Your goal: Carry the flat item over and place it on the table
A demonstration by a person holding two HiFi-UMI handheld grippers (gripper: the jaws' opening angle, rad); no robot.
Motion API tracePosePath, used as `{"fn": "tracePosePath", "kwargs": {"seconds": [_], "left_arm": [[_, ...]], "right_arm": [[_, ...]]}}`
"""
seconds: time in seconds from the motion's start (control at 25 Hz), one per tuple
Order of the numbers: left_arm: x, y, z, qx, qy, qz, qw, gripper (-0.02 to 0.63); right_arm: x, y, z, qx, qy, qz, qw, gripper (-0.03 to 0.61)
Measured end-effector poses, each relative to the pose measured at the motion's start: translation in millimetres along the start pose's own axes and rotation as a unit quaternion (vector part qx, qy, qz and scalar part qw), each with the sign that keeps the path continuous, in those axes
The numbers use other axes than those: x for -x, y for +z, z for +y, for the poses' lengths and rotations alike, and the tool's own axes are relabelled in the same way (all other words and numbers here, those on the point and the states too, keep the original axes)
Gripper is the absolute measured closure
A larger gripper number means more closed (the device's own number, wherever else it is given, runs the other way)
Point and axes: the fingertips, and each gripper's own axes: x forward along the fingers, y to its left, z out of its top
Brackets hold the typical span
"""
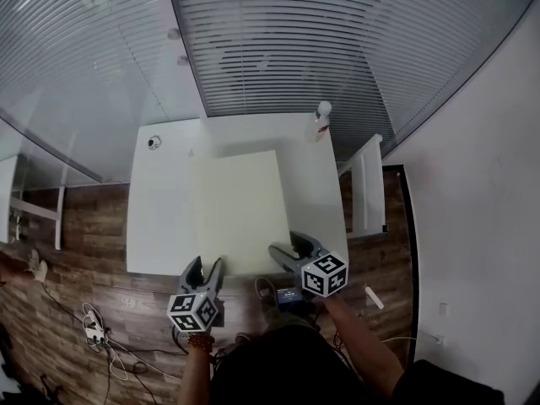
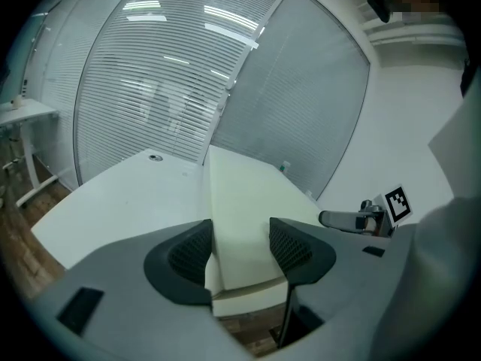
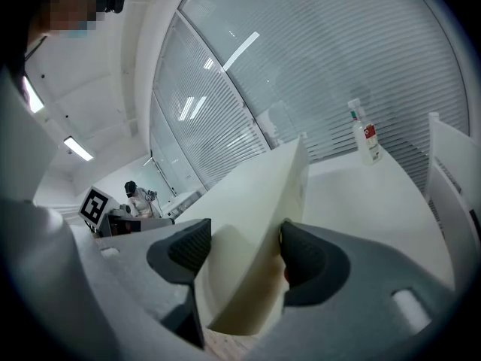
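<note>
Flat panel (image 1: pixel 236 205) lay over the white tabletop (image 1: pixel 160 218), its near edge at the front rim. Releasing one side first could, I judged, let it tip or slide off. Left tongs (image 1: pixel 205 264) were narrowly parted, clamped on the near-left corner; right tongs (image 1: pixel 288 243) pinched the near-right corner, where the panel sat tilted between them

Head view overlooks the table (image 1: pixel 160 205); gripper views skim it closely.

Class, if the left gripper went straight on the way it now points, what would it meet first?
The cream board, which the left gripper grips between its jaws; past that, probably the window blinds.
</note>
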Motion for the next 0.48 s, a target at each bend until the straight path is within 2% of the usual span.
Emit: {"fn": "tracePosePath", "kwargs": {"seconds": [0.48], "left_arm": [[-24,-9,-1,0.008,-0.017,0.028,0.9994,0.374]], "right_arm": [[-9,-6,-26,-0.017,0.000,0.025,1.000,0.288]]}}
